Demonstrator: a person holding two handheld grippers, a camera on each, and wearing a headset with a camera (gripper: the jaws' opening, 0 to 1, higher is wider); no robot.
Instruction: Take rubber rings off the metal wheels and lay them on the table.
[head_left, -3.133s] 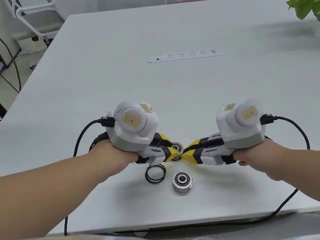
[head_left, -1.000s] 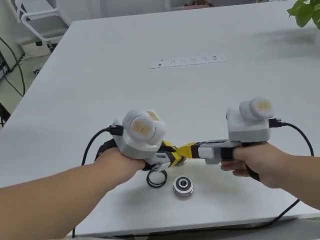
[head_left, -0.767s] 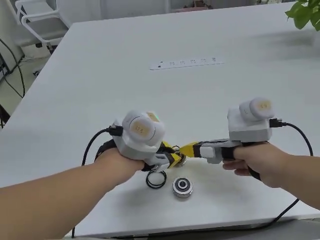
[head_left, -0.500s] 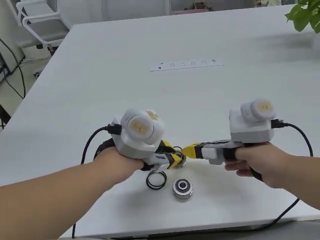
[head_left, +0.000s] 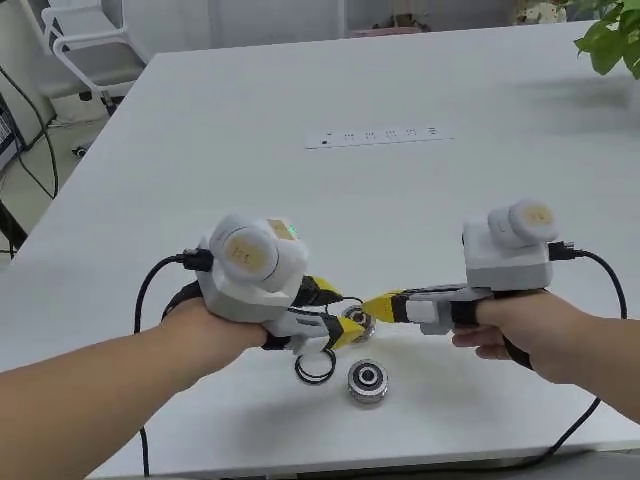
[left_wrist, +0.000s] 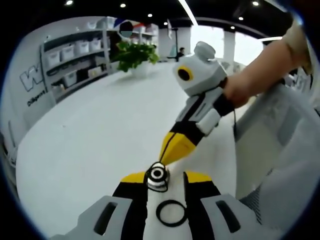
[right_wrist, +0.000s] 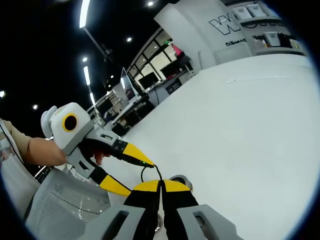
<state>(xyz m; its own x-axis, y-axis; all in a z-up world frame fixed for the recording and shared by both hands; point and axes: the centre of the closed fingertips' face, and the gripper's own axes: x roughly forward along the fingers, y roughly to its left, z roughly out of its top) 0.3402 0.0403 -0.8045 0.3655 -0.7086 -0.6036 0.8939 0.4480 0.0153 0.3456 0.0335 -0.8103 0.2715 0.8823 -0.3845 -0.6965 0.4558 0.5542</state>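
rubber ring (right_wrist: 151, 166) stretches off the metal wheel (left_wrist: 157, 175), pinched in the closed right tongs (right_wrist: 161, 183); left tongs (left_wrist: 163, 177) clamp that wheel above the table (head_left: 200, 150); loose ring (head_left: 315, 367) and second wheel (head_left: 368, 381) lie beneath.

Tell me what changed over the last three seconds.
The right tool drew back rightward, stretching the ring from the wheel held in the left tool. The loose ring and second wheel stayed on the table.
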